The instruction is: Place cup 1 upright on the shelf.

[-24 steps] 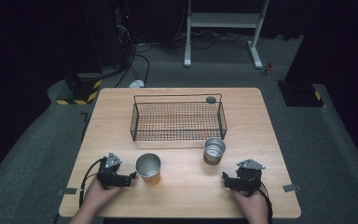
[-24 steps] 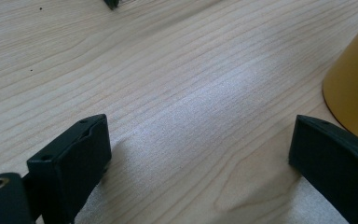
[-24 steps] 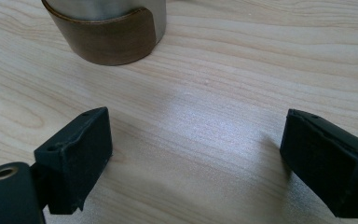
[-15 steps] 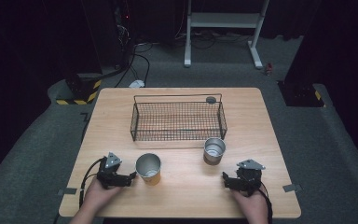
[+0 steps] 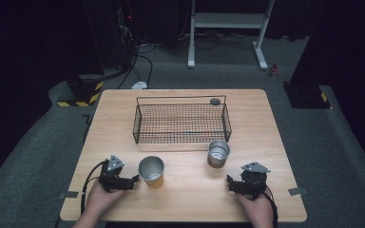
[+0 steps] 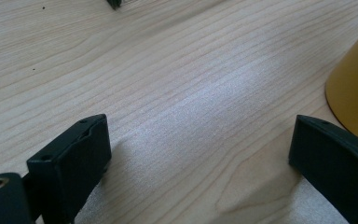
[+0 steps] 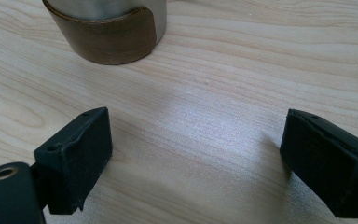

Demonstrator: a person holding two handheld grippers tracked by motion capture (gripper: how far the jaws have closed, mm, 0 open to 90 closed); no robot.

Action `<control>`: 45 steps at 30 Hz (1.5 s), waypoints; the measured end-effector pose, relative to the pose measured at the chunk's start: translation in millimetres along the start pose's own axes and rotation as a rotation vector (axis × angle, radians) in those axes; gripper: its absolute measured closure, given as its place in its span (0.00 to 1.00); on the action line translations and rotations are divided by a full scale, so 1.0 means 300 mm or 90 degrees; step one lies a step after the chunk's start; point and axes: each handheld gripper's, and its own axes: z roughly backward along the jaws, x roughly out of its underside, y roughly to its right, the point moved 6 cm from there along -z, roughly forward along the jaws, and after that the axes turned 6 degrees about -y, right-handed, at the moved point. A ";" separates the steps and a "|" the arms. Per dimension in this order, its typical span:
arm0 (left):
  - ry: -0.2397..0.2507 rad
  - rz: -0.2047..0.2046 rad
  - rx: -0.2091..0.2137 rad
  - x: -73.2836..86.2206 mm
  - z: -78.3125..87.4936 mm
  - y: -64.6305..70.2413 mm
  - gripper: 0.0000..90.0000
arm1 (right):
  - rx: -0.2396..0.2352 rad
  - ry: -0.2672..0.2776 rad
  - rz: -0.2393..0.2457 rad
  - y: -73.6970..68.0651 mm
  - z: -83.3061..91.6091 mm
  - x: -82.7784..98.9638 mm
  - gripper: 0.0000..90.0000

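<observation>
Nothing moved; left claw point(image 5: 135, 179) beside yellow cup point(image 5: 151, 171).

This looks like a lab or recording studio rather than a home. A pale wooden table point(image 5: 266, 118) stands alone on grey carpet point(image 5: 43, 156), ringed by black curtains. At upper left, black cables point(image 5: 140, 61) trail from dark equipment beside a yellow-and-black striped block point(image 5: 83, 92); a white metal stand point(image 5: 228, 21) sits at top centre.

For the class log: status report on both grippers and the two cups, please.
Left gripper open, beside yellow cup. Right gripper open, short of brown cup. Basket behind, nothing blocking.
</observation>
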 end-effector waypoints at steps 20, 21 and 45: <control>0.027 0.005 0.021 -0.012 0.038 0.005 0.00 | 0.000 0.000 0.001 0.000 0.000 0.000 0.10; 0.027 0.005 0.021 -0.012 0.038 0.005 0.00 | 0.000 0.000 0.001 0.000 0.000 0.000 0.10; 0.114 -0.030 0.075 -0.042 0.164 0.070 0.00 | -0.001 0.001 0.000 0.000 -0.001 0.000 0.10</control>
